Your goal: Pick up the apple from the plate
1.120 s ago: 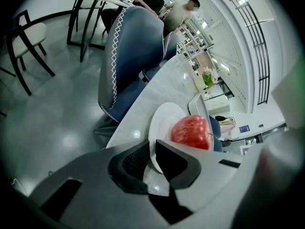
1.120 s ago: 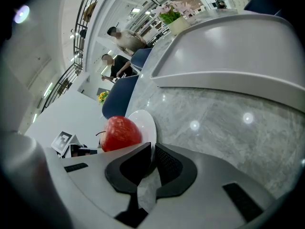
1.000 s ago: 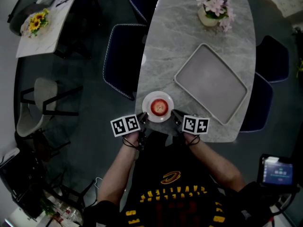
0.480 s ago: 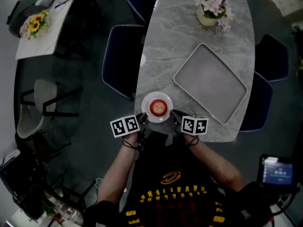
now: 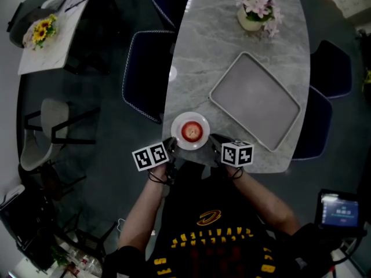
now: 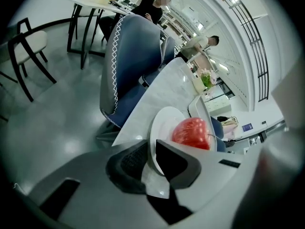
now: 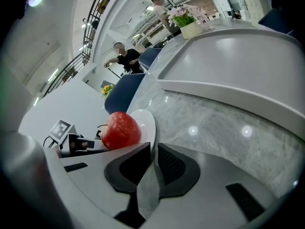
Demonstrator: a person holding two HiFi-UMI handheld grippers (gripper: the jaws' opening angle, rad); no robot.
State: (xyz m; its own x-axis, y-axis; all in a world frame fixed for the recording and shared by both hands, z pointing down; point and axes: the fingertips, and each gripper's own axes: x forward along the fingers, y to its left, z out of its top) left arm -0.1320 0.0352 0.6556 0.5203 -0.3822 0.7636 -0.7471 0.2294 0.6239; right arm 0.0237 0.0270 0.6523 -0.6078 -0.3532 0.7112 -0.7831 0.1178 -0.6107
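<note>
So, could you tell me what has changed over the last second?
Nothing of note. The left gripper and right gripper still clamp opposite sides of the plate by its rim, and the apple still sits on it, untouched. The whole view slid slightly left, table and tray included, so that looks like head movement.

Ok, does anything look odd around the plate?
Yes. The left gripper and right gripper are each shut on the rim of the white plate, at opposite sides, while the apple sits untouched in the middle. Odd, since the apple is the thing to pick up.
</note>
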